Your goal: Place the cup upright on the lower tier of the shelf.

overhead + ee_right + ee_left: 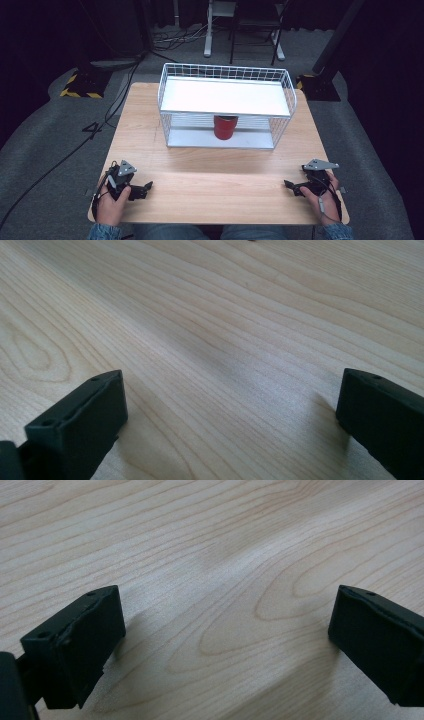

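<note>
I see my left gripper (145, 189) resting at the table's (215, 185) near left corner, jaws wide apart with bare wood between them; my right gripper (290, 186) sits at the near right corner, jaws likewise apart; the red can (225, 127) stands upright on the lower shelf of the wire rack (227, 75) toward the far edge.

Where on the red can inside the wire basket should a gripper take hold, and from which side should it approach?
Probably the red can is best gripped across its round side wall, coming in level from the near, open side of the wire basket. It stands upright on the lower floor, and the white shelf above it blocks any approach from the top.
</note>
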`<state>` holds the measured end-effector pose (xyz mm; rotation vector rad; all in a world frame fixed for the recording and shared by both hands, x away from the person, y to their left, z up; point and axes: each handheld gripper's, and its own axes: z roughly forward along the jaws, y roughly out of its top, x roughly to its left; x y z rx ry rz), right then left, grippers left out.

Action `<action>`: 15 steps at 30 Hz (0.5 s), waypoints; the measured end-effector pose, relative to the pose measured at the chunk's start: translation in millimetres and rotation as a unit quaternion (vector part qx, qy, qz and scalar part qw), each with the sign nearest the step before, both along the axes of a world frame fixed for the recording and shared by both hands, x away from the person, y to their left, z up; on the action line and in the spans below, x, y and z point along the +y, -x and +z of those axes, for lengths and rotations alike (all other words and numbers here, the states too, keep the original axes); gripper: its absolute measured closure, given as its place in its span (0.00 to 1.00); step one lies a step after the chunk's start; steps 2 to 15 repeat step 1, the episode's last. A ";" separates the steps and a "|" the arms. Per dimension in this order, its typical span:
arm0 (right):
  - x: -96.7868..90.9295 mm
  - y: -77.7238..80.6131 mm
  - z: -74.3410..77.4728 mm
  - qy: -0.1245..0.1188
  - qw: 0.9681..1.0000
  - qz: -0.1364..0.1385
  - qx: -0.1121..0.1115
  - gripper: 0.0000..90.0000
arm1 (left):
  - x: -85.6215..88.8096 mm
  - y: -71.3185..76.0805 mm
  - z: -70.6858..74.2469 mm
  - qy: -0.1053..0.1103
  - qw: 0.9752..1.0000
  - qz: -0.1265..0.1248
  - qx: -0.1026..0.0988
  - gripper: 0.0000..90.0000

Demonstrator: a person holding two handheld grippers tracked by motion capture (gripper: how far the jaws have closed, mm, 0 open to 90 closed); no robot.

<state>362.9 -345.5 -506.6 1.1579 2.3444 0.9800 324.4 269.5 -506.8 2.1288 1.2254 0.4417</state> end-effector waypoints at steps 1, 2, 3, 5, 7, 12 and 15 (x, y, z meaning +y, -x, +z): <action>0.0 0.0 0.0 0.000 1.000 0.000 0.000 0.00 | 0.0 0.0 0.0 0.000 1.000 0.000 0.000 0.02; 0.0 0.0 0.0 0.000 1.000 0.000 0.000 0.00 | 0.0 0.0 0.0 0.000 1.000 0.000 0.000 0.02; 0.0 0.0 0.0 0.000 1.000 0.000 0.000 0.00 | 0.0 0.0 0.0 0.000 1.000 0.000 0.000 0.02; 0.0 0.0 0.0 0.000 1.000 0.000 0.000 0.00 | 0.0 0.0 0.0 0.000 1.000 0.000 0.000 0.02; 0.0 0.0 0.0 0.000 1.000 0.000 0.000 0.00 | 0.0 0.0 0.0 0.000 1.000 0.000 0.000 0.02; 0.0 0.0 0.0 0.000 1.000 0.000 0.000 0.00 | 0.0 0.0 0.0 0.000 1.000 0.000 0.000 0.02; 0.0 0.0 0.0 0.000 1.000 0.000 0.000 0.00 | 0.0 0.0 0.0 0.000 1.000 0.000 0.000 0.02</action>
